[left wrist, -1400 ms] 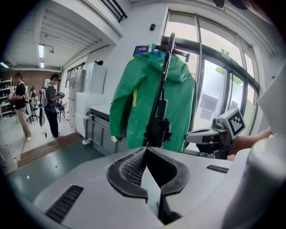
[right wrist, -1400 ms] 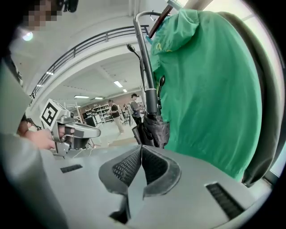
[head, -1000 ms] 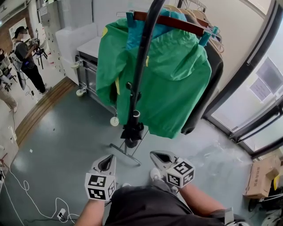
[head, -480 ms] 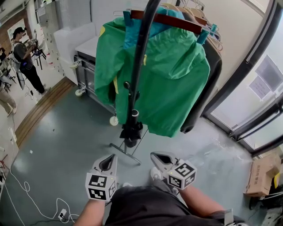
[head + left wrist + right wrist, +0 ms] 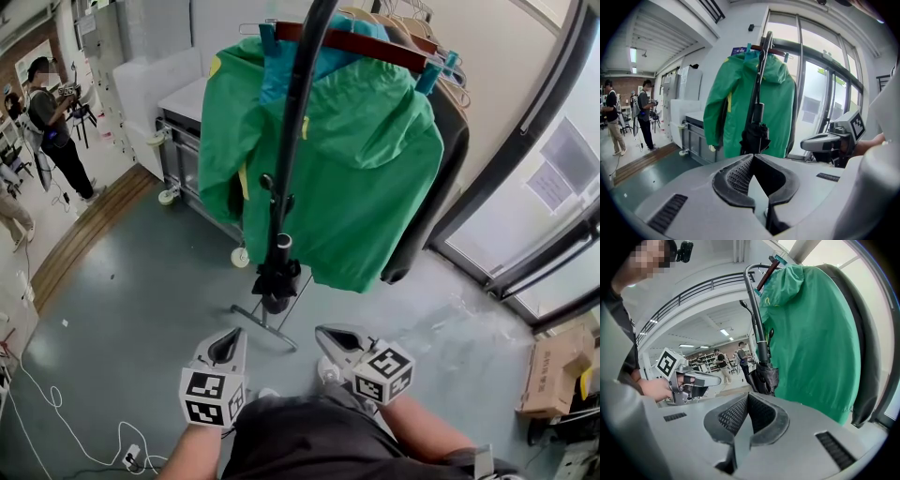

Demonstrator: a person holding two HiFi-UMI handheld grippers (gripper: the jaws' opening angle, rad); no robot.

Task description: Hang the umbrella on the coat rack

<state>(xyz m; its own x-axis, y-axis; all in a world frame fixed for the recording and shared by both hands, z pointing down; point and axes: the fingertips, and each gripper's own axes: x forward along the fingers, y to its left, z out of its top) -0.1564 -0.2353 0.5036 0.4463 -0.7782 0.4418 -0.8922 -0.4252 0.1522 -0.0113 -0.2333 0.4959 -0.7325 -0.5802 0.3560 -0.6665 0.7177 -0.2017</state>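
A black folded umbrella [image 5: 277, 279] hangs upright from the top of the coat rack [image 5: 356, 43], its long shaft running down in front of a green jacket [image 5: 366, 178]. Both grippers are low and near me, well short of it and touching nothing. My left gripper [image 5: 228, 341] is shut and empty, and so is my right gripper [image 5: 330, 334]. In the left gripper view the umbrella [image 5: 755, 133] hangs straight ahead beyond the shut left gripper [image 5: 753, 157]. In the right gripper view the umbrella [image 5: 764, 375] shows just past the shut right gripper [image 5: 747, 394].
A dark garment [image 5: 452, 178] hangs behind the jacket. A metal cart [image 5: 187, 159] and a white cabinet [image 5: 164, 84] stand behind the rack. People [image 5: 52, 117] stand at far left. Glass doors [image 5: 553, 197] run along the right, a cardboard box [image 5: 553, 375] lies below them, and a cable [image 5: 56, 403] crosses the floor.
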